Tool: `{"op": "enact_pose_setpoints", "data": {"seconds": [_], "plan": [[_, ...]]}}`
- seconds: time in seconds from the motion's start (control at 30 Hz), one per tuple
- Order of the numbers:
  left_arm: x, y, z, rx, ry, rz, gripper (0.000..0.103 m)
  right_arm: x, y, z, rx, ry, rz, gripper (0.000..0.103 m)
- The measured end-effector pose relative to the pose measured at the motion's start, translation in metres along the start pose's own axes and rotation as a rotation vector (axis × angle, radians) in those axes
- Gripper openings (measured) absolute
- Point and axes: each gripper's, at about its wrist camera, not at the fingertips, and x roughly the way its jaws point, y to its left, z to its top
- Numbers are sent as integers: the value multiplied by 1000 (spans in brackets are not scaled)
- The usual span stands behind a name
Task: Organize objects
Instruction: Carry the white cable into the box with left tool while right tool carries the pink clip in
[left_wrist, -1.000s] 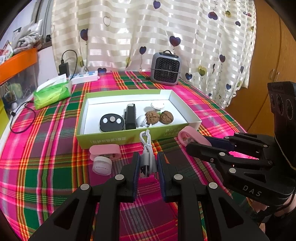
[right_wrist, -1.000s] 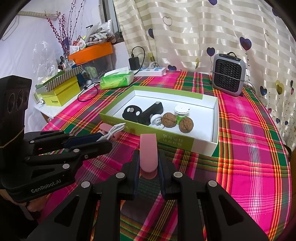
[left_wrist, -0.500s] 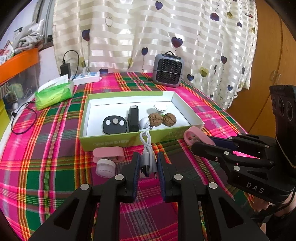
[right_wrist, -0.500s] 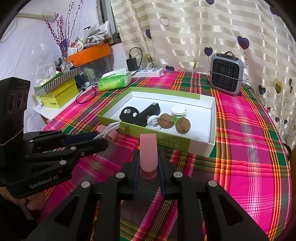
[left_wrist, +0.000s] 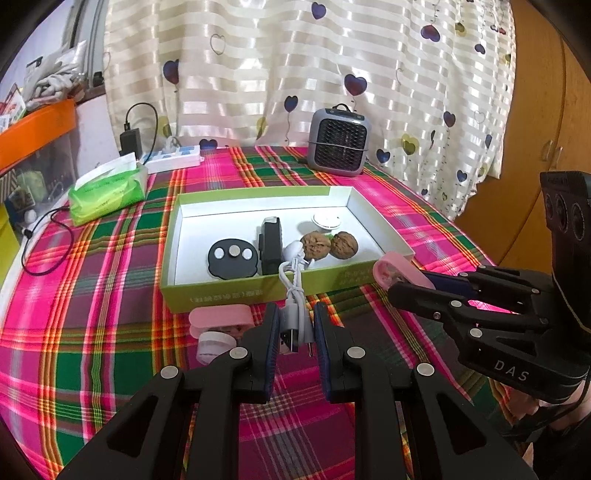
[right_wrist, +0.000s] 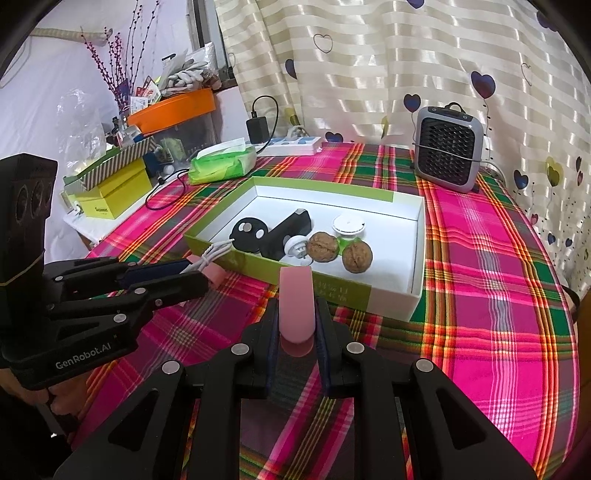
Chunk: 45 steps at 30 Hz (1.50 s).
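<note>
A green box (left_wrist: 258, 291) with a white inside holds a black round disc (left_wrist: 232, 257), a black block (left_wrist: 270, 242), two walnuts (left_wrist: 328, 245) and a white round lid (left_wrist: 326, 221). My left gripper (left_wrist: 295, 325) is shut on a bundled white USB cable (left_wrist: 293, 306), held above the cloth just in front of the box. My right gripper (right_wrist: 296, 321) is shut on a pink oblong case (right_wrist: 296, 306), also in front of the box; it also shows in the left wrist view (left_wrist: 391, 271). A second pink case (left_wrist: 221, 316) and a small white jar (left_wrist: 215, 345) lie on the cloth.
A grey fan heater (left_wrist: 339, 142) stands behind the box. A green tissue pack (left_wrist: 107, 192), a power strip (left_wrist: 173, 159) with charger, and a black cord (left_wrist: 40, 243) lie at the back left. Yellow boxes (right_wrist: 110, 192) and an orange bin (right_wrist: 173, 109) sit beyond the table's left edge.
Both grippers have risen a little and pulled back slightly from the box, each keeping its grip. Nothing on the table has moved.
</note>
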Motion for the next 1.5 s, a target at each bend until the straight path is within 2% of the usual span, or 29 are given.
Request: {"op": "enact_pose_setpoints", "data": {"seconds": [0.67, 1.5], "plan": [[13, 3, 14, 21, -6, 20, 17, 11, -13, 16, -2, -2, -18, 19], [41, 23, 43, 41, -9, 82, 17, 34, -36, 40, 5, 4, -60, 19]]}}
